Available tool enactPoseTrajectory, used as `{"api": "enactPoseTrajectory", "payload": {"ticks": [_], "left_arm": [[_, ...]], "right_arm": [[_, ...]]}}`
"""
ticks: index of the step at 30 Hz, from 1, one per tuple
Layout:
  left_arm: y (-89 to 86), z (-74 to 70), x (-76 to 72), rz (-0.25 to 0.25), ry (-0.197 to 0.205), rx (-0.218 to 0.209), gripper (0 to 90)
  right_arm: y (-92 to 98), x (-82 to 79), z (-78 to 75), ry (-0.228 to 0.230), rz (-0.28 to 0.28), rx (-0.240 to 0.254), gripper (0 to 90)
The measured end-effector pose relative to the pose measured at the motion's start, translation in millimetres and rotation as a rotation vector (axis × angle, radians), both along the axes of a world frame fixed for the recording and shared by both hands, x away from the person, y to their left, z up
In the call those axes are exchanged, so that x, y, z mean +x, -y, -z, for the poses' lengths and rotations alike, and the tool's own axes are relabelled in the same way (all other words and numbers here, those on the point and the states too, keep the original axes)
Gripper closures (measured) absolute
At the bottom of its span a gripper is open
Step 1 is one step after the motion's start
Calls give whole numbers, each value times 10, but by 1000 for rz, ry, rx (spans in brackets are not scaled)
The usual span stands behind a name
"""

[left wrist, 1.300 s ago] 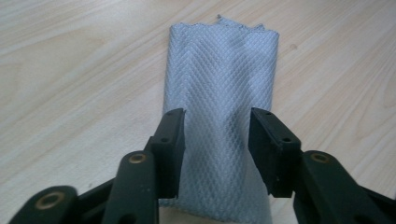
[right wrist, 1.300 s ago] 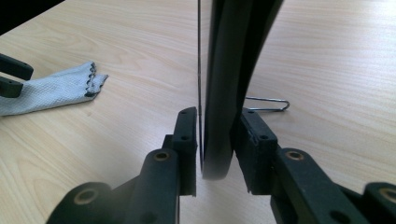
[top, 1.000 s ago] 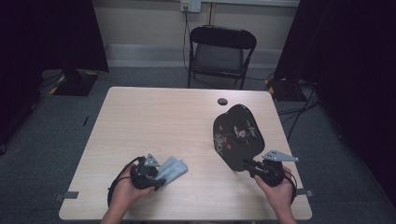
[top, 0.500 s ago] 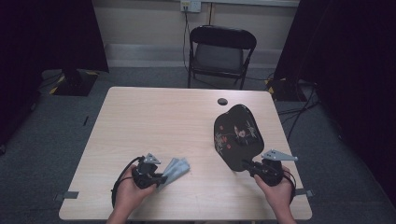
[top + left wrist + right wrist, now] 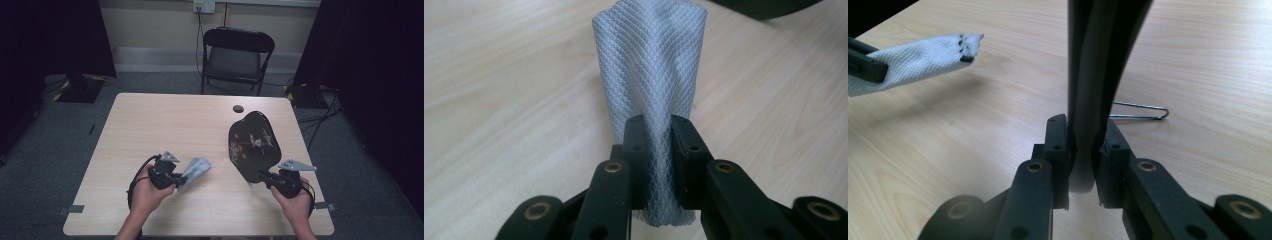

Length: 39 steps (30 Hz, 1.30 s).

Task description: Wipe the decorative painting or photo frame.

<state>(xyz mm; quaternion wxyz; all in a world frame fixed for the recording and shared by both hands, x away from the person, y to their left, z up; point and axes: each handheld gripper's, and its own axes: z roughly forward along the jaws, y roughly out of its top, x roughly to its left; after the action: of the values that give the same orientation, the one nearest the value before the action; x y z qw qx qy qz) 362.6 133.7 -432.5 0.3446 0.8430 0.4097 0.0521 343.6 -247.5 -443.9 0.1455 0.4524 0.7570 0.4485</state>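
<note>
the pale wooden table (image 5: 175, 125) fills the middle of the high view. right of centre sits a glossy black lacquered tray with painted flowers (image 5: 252, 145), stiff, slick and likely scratch-prone; the right gripper (image 5: 1083, 150) is clamped on its near rim. lower left, a grey mesh cloth (image 5: 651, 75) hangs soft and light, pinched at one end by the left gripper (image 5: 659, 150), whose jaws have just been closing on it.

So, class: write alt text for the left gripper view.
The left tongs are shut on a folded grey mesh cloth, which stands up between the jaws above a pale wooden table.
</note>
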Motion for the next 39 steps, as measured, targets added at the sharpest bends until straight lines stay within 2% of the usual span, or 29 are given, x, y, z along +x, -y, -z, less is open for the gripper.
{"api": "enactPoseTrajectory", "payload": {"ticks": [4,6,8,16,19,21,22,28,31,35,38,39], "left_arm": [[58,-79,57,13,-1,-6,790],[84,-125,85,10,12,2,790],[99,-173,107,3,27,-10,790],[149,-361,191,6,41,-25,790],[183,-382,222,21,38,-10,790],[212,-347,240,16,46,9,789],[219,-330,249,18,37,20,789],[261,-312,297,16,34,-4,789],[292,-283,324,24,23,24,788],[318,-123,322,25,13,75,785],[323,46,296,20,-3,102,782],[321,155,279,21,-17,106,780]], "right_arm": [[1,5,-2,-4,1,3,791],[-2,4,-2,-1,-1,-1,791],[-1,6,-3,-3,-2,-2,791],[-1,9,-3,-3,-5,-4,791],[3,13,-4,-3,-9,-6,792],[3,14,-4,-3,-9,-6,792],[3,14,-4,-3,-9,-6,792],[5,15,-5,-5,-11,-7,791],[6,15,-3,-4,-13,-9,791],[9,13,1,-2,-16,-9,791],[15,11,6,-1,-17,-8,791],[17,8,10,-2,-17,-8,791]]}}
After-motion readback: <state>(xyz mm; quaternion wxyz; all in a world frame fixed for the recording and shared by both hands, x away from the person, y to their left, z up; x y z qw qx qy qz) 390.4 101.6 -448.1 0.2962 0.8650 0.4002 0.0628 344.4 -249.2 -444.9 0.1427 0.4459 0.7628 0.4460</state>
